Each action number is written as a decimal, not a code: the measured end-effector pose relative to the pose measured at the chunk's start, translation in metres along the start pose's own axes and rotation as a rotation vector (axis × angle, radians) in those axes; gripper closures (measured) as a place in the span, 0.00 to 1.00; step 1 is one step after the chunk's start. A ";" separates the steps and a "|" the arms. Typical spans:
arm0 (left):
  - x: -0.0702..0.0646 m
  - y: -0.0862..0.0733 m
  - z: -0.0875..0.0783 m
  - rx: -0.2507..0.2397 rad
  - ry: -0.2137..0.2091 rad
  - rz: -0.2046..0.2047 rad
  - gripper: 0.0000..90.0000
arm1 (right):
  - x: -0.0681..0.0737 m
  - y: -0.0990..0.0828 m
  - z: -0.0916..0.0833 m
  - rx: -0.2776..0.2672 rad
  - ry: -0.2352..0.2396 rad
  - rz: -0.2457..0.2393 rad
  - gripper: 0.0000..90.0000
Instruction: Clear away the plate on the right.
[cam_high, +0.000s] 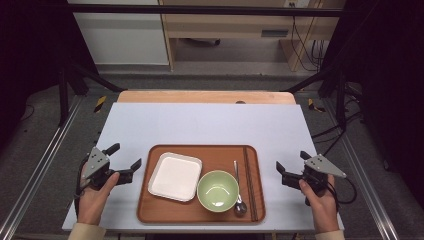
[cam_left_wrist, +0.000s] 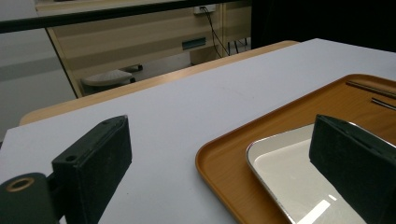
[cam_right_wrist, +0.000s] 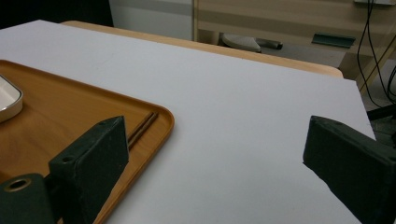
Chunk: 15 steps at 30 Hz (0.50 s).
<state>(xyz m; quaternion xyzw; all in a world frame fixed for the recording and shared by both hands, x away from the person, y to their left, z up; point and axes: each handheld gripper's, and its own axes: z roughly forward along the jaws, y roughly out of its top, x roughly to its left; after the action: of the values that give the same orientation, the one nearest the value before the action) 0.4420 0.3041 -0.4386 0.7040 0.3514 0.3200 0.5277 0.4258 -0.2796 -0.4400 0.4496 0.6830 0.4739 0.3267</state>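
A brown wooden tray (cam_high: 220, 155) lies at the table's near edge. It carries a white square plate (cam_high: 175, 176), a green bowl (cam_high: 217, 190), a metal spoon (cam_high: 239, 200) and dark chopsticks (cam_high: 248, 180). My left gripper (cam_high: 128, 155) rests just left of the tray, open, with nothing between its jaws. In the left gripper view, the left gripper (cam_left_wrist: 222, 130) frames the tray's corner (cam_left_wrist: 224, 158) and the plate (cam_left_wrist: 285, 163). My right gripper (cam_high: 290, 160) sits right of the tray, open and holding nothing. The right gripper (cam_right_wrist: 215, 126) looks past the tray (cam_right_wrist: 70, 112) and chopsticks (cam_right_wrist: 142, 126).
A pale sheet (cam_high: 210, 125) covers the wooden table, with bare surface behind the tray. Black frame bars (cam_high: 80, 75) stand at both sides. Beyond the far edge are a wooden cabinet (cam_high: 225, 25) and hanging cables (cam_high: 305, 45).
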 end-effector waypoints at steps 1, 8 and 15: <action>0.001 -0.003 -0.001 -0.001 0.003 0.002 0.06 | 0.000 -0.002 0.000 -0.004 0.003 0.000 0.08; 0.006 -0.022 -0.005 -0.024 0.002 -0.015 0.06 | 0.000 -0.013 0.002 -0.055 0.015 -0.014 0.08; 0.007 -0.034 -0.011 -0.043 0.021 -0.005 0.06 | 0.005 -0.016 0.011 -0.077 0.043 -0.005 0.09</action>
<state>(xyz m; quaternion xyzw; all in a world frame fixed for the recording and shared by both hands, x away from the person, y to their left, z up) 0.4314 0.3227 -0.4682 0.6881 0.3516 0.3339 0.5398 0.4282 -0.2737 -0.4586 0.4248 0.6723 0.5083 0.3303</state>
